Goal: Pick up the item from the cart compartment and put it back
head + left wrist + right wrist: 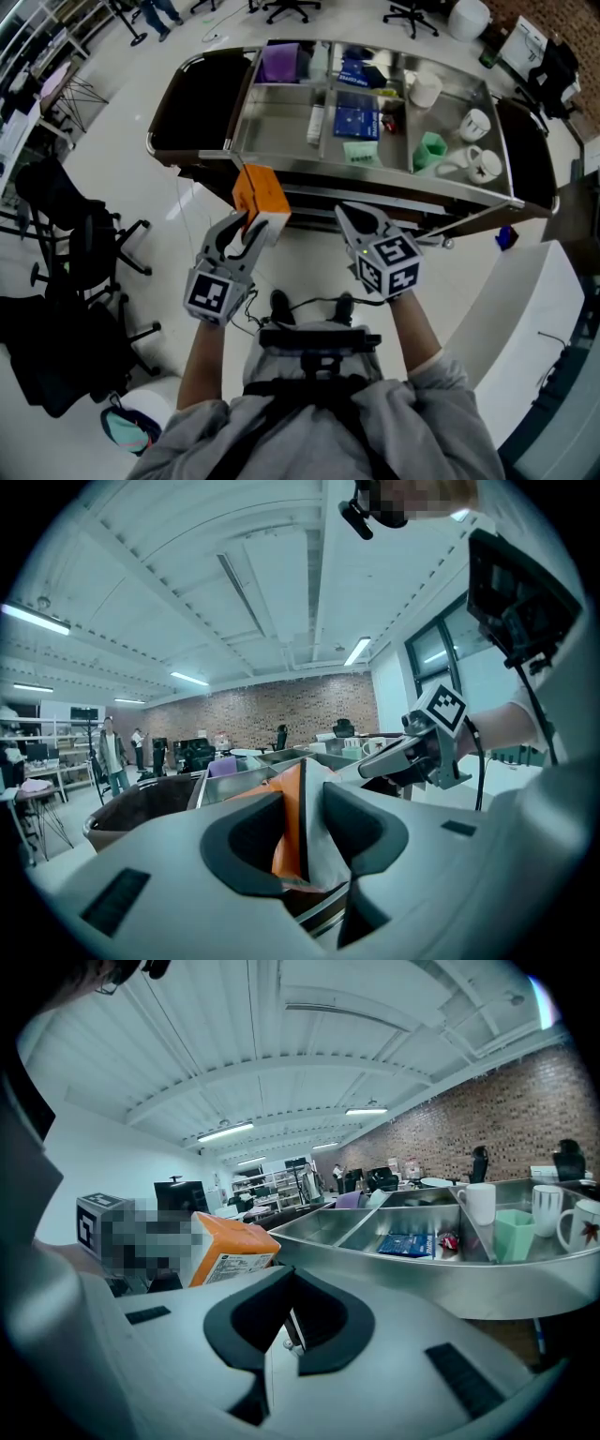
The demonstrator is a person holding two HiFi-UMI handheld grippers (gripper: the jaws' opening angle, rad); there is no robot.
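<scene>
- At about eleven o'clock, just ahead of my forearm, my left gripper (246,232) has its jaws partway apart. Both pads press on the sides of the orange box (259,194).
- That orange box sticks out past my left jaws toward twelve o'clock, tilted. It hangs in the air at the cart's near edge and is in no compartment.
- At about one o'clock, my right gripper (354,218) is near the left one but apart from it. Its jaws are together with nothing between them.
- Past both grippers, the steel cart (394,183) spans from ten o'clock to two o'clock, its top divided into compartments.
- In the compartment at twelve o'clock lies a white tube (316,124), and just right of it are blue packs (356,122) and a green packet (360,151).
- Toward one o'clock stand a green cup (429,153) and white mugs (474,124).
- In the back row at twelve o'clock sits a purple box (279,63).
- Beyond the cart, office chairs (292,9) stand on the pale floor.
</scene>
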